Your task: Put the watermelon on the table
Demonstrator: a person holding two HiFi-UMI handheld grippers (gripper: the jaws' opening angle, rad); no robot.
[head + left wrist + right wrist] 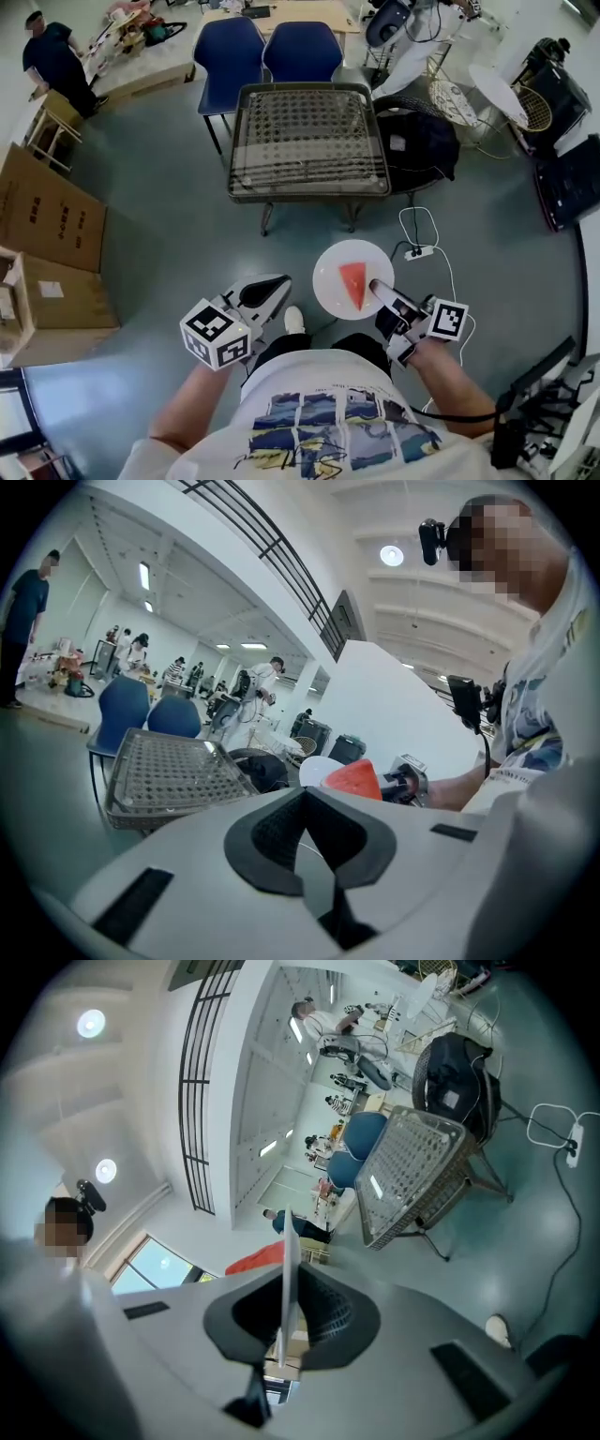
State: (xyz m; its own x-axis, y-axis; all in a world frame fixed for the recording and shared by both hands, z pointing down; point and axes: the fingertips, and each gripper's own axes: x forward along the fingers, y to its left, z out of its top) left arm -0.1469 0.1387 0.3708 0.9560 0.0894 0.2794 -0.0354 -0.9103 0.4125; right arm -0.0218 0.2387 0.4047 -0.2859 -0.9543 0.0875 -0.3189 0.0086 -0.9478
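A red wedge of watermelon [353, 284] lies on a round white plate [330, 272], carried over the grey floor. My right gripper [380, 291] is shut on the plate's right rim; in the right gripper view the plate [289, 1269] shows edge-on between the pads, with the watermelon [255, 1260] red behind it. My left gripper [281, 281] is just left of the plate, shut and holding nothing. The left gripper view shows its pads meeting [304, 803], with the watermelon [354, 780] beyond. The glass-topped table [309, 190] stands ahead, some way off.
Two blue chairs [230, 47] [302, 49] stand behind the table. A black bag [417, 141] sits at its right, with a white power strip and cable [417, 251] on the floor. Cardboard boxes [47, 220] stand at the left. A person [56, 61] stands far left.
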